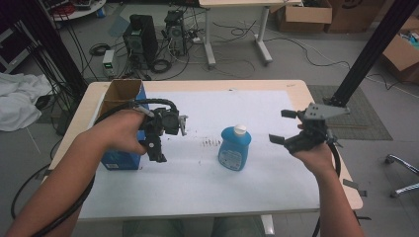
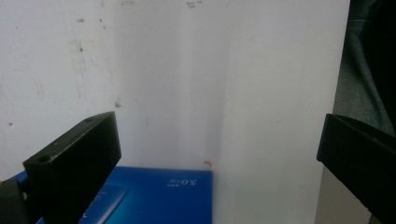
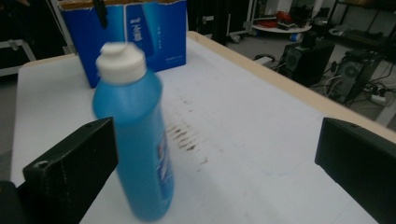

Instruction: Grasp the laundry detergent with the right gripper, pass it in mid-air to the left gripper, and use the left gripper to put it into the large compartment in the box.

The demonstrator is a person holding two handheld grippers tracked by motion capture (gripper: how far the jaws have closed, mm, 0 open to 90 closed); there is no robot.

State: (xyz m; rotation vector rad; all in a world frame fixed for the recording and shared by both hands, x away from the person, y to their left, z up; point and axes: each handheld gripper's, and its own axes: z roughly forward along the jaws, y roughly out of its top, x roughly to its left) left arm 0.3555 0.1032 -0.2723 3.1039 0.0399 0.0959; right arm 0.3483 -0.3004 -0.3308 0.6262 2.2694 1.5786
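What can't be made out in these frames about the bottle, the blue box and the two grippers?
- Blue bottle: motion-blurred in the right gripper view; its label is too small to read in the high view.
- Blue box: the person's left hand and left gripper cover its front in the high view; its inside is hidden.
- Box print: cut off by the bottom edge, left gripper view.
- Right gripper: open, holding nothing.

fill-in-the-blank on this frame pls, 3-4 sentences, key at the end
1. The blue bottle stands upright on the white table cover and has a ____ cap.
2. The right gripper has its jaws ____, with nothing between them.
3. The left gripper hangs beside the open-topped blue ____.
4. The brown smudges lie between the box and the ____.

Missing words: white; open; box; bottle
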